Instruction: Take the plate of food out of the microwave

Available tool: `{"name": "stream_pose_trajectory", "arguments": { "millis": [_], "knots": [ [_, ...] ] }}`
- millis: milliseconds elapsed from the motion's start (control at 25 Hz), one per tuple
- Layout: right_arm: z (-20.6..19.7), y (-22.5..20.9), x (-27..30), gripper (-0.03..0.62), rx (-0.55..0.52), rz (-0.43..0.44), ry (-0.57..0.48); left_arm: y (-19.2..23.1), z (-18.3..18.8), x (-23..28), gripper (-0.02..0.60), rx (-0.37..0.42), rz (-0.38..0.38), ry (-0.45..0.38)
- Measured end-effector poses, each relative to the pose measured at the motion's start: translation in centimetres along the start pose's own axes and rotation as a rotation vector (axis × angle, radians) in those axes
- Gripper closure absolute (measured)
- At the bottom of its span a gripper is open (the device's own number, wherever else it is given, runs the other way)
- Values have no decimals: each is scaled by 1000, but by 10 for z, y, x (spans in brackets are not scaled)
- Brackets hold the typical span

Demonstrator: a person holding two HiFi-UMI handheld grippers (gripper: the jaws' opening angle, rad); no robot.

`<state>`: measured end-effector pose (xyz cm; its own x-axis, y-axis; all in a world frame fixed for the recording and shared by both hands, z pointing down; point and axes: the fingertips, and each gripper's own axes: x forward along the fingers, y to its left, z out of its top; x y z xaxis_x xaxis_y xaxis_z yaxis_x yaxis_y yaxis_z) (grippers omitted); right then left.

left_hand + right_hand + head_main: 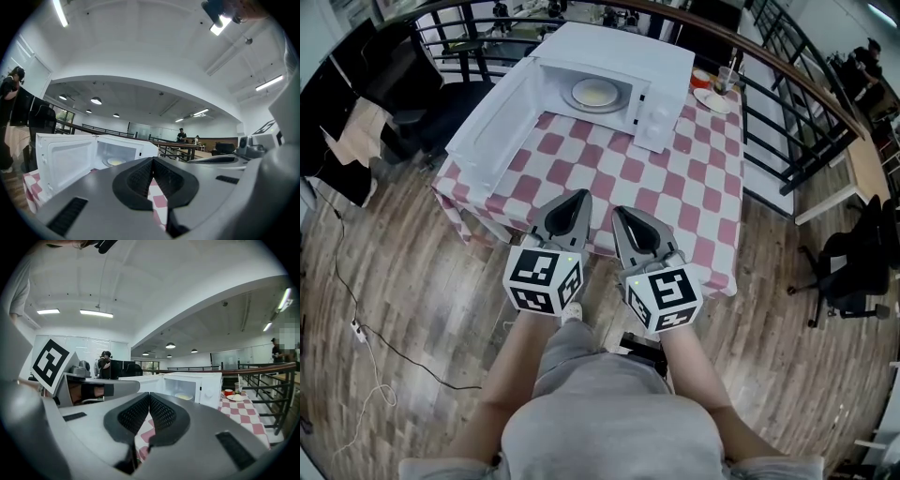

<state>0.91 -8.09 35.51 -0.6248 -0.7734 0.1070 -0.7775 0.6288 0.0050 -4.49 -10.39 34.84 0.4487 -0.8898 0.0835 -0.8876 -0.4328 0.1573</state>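
The microwave door [492, 127] stands swung wide to the left over the red-and-white checked tablecloth [675, 187]. Right of it the white microwave [661, 70] faces its open cavity toward the person, with a red cup [701, 77] and a small plate [712, 100] near its right side and a dark railing [787, 112] past the table's right edge. The plate of food [598, 94] lies flat and face up on the cavity floor; it is round, so no long axis shows. The left gripper [577, 195] and right gripper [620, 212] hang side by side above the table's near edge, each with its jaws pressed together on nothing and only checked cloth between them and the opening.
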Motion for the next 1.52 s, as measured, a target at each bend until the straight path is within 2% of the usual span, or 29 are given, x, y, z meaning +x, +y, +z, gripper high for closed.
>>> {"name": "stream_pose_trajectory", "arguments": {
  "millis": [720,1040,1520],
  "knots": [
    [2,-24,109,569,34,-108,35,87,7,66,581,-12,-95,58],
    [-1,-32,127,569,38,-127,58,103,7,85,581,-23,-111,70],
    [-3,-64,158,569,28,-108,80,119,-6,128,581,-31,-108,111]
  ]
}}
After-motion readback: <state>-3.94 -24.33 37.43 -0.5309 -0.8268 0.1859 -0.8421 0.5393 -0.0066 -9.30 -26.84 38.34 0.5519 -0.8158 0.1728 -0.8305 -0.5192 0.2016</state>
